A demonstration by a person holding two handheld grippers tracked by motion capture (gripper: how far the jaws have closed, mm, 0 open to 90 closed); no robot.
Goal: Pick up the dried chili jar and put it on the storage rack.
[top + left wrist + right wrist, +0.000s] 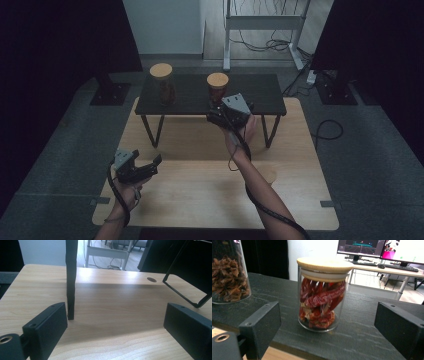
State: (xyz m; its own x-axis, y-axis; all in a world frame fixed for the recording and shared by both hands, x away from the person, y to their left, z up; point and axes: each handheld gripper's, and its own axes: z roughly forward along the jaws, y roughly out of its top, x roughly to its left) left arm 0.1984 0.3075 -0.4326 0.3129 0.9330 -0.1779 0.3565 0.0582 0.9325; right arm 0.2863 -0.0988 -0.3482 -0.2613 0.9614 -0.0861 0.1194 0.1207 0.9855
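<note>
The high view is dim, and its side edges are nearly black. The worktop (200,195) looks pale under soft light. In the left gripper view, bright light comes from the back, and a wide dark shadow lies across the wood. The jaws look big and a bit blurry. In the right gripper view, the jar (322,293) is sharp and the screens (382,250) glow bright.

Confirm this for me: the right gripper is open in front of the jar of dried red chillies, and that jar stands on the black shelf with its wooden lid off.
Not quite: the lid is on. In the right gripper view the wooden lid sits on the jar of dried red chillies. The rest holds: the right gripper is open in front of that jar, which stands on the black shelf.
</note>
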